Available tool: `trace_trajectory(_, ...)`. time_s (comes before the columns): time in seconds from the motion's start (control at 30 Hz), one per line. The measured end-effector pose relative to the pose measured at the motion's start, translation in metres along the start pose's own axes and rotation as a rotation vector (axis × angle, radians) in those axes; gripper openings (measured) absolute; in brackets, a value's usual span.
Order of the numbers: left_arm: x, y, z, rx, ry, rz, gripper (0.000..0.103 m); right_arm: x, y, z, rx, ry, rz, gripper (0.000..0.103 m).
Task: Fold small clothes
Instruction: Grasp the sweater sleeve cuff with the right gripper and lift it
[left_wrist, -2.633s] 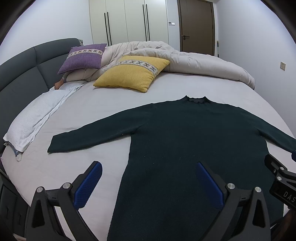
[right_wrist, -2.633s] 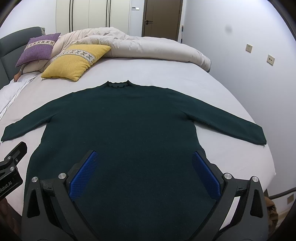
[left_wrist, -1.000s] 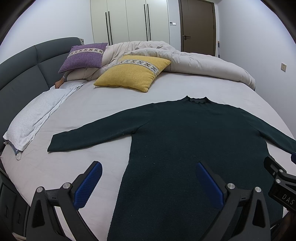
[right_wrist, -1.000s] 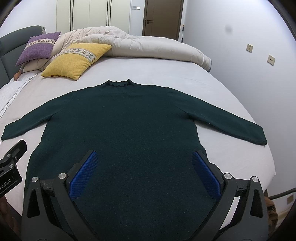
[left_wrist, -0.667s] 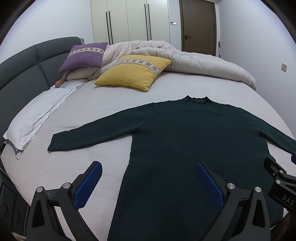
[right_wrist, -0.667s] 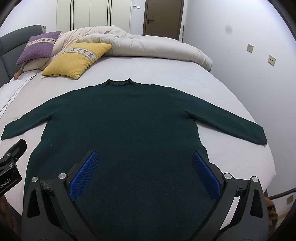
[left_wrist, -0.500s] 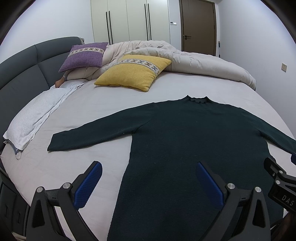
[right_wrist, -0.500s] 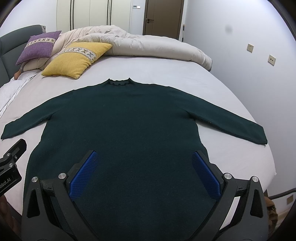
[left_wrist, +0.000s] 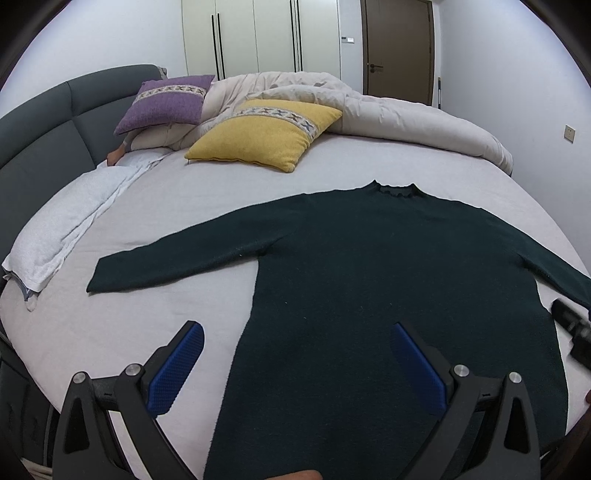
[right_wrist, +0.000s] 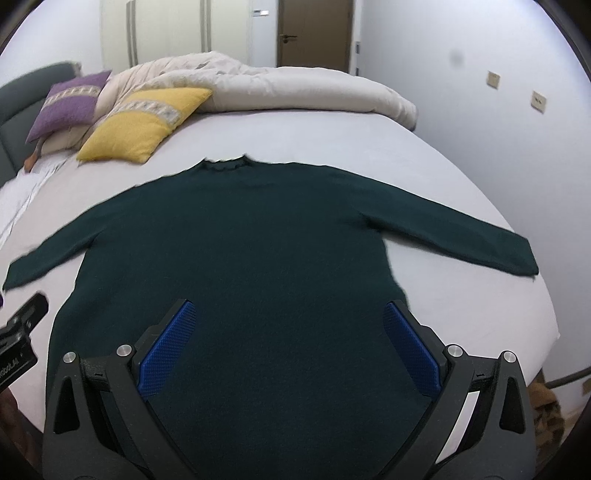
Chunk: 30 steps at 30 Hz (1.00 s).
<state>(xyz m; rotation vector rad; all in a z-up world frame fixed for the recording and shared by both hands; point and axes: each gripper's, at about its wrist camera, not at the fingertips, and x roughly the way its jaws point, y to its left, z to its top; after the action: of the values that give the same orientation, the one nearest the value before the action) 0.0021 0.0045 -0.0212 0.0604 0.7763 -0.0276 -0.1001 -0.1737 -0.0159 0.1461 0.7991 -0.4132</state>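
A dark green long-sleeved sweater (left_wrist: 388, 280) (right_wrist: 240, 236) lies flat on the grey bed sheet (left_wrist: 177, 206), collar away from me and both sleeves spread wide. My left gripper (left_wrist: 295, 354) hangs open above the sweater's lower left edge, one blue pad over the sheet and one over the fabric. Above the lower body of the sweater my right gripper (right_wrist: 290, 332) is open, holding nothing. The sweater's hem is hidden below both views.
A yellow cushion (left_wrist: 266, 133) and a purple cushion (left_wrist: 166, 101) lie at the far side with a bunched beige duvet (left_wrist: 388, 114). A folded white towel (left_wrist: 62, 229) lies along the left by the dark headboard (left_wrist: 44, 122). The bed edge drops off at right (right_wrist: 546, 314).
The right wrist view has shifted and blurred: my right gripper has started moving, swinging slightly rightward. The left gripper has barely moved. The sweater lies as before.
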Motion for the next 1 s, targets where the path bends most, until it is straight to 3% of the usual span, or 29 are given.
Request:
trace_trajectory(0.1,0.007,-0.004,0.001,-0.007,0.024,-0.033,0.103,0.012,-0.053,0.007,0.096,-0.001,0.010,0.103)
trace_trajectory(0.23,0.020,-0.012,0.004,-0.027,0.062,-0.089,0.103,0.038,-0.158,0.013,0.304,0.033,0.005,0.103)
trace_trajectory(0.4,0.042,-0.030,0.009,-0.059,0.121,-0.166,0.103,0.076,-0.317,-0.011,0.728,0.085,0.045,0.094)
trace_trajectory(0.47,0.051,-0.038,0.012,-0.071,0.147,-0.215,0.103,0.088,-0.364,-0.025,0.854,0.095,0.035,0.091)
trace_trajectory(0.63,0.078,-0.057,0.017,-0.121,0.219,-0.338,0.103,0.113,-0.426,-0.040,1.000,0.050,0.077,0.086)
trace_trajectory(0.8,0.093,-0.075,0.025,-0.169,0.180,-0.471,0.103,0.139,-0.450,-0.028,1.016,-0.023,0.084,0.083)
trace_trajectory(0.9,0.112,-0.084,0.028,-0.126,0.295,-0.488,0.103,0.158,-0.459,-0.009,0.977,-0.009,0.085,0.061)
trace_trajectory(0.97,0.117,-0.083,0.027,-0.133,0.292,-0.493,0.103,0.171,-0.461,0.007,0.950,0.022,0.073,0.033)
trace_trajectory(1.0,0.120,-0.080,0.026,-0.137,0.284,-0.498,0.103,0.176,-0.474,0.026,0.948,0.031,0.063,0.026)
